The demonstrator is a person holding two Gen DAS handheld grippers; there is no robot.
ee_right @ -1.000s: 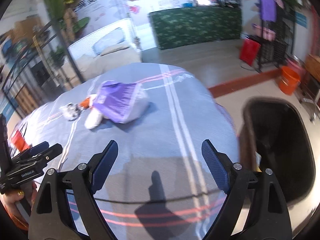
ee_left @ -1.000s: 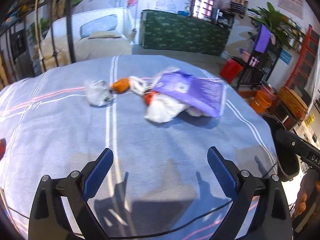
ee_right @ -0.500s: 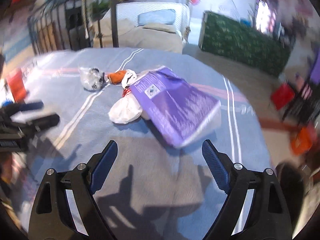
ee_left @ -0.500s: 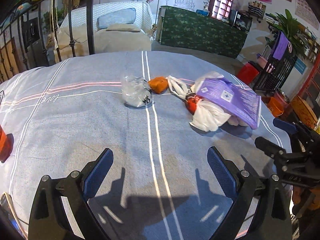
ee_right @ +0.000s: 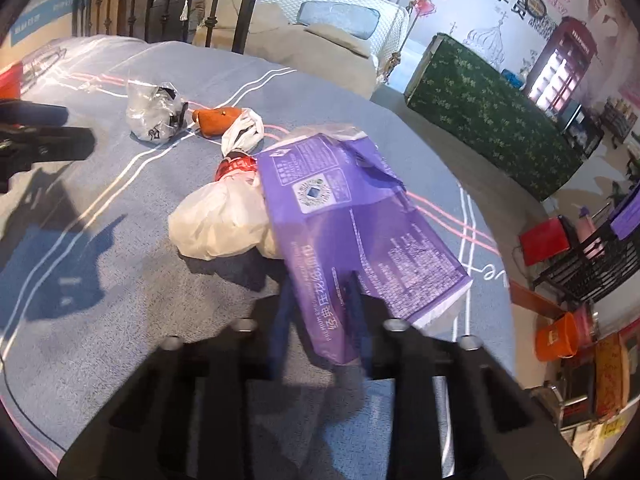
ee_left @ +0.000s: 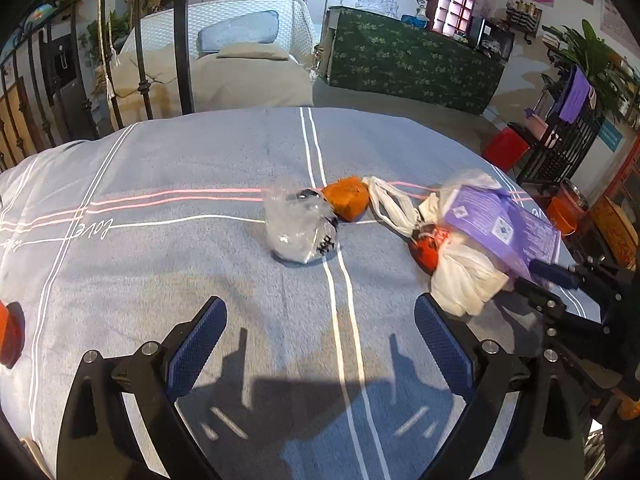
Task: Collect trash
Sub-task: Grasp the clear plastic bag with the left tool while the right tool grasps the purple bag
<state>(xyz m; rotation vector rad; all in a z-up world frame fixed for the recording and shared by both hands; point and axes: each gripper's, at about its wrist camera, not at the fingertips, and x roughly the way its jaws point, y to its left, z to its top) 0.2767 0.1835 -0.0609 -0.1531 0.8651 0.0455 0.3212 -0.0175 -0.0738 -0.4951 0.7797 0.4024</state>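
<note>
A table (ee_left: 160, 240) draped in a grey striped cloth is being worked over, and the trash is lying bunched ahead of both tools. The largest piece, a purple pack (ee_right: 352, 216), is stretching forward and to the left from the right gripper (ee_right: 320, 320), whose jaws have just been closing and are now being pressed together on the pack's near edge, the film visibly caught between the blue pads. The pack is judged to be light, limp and slick, so a hold on a thin edge may slide; a fold or the sealed seam would be gripped more surely. A white bag (ee_right: 220, 220) is lying just left of the pack, touching it and partly tucked beneath it; it is soft and nearly weightless and is best taken at its knotted neck, beside the red wrapper (ee_right: 236, 166). It may be dragged along when the pack is lifted. Farther ahead and to the left, a clear bag (ee_left: 298, 228) is sitting almost straight ahead of the left gripper (ee_left: 320, 344), which is being held spread wide above bare cloth with nothing between its jaws. That bag is crinkly and easily crushed and is best pinched at any raised fold. Touching its far right side, an orange lump (ee_left: 346, 198) is resting; it is small and appears soft, though its material cannot be told.
</note>
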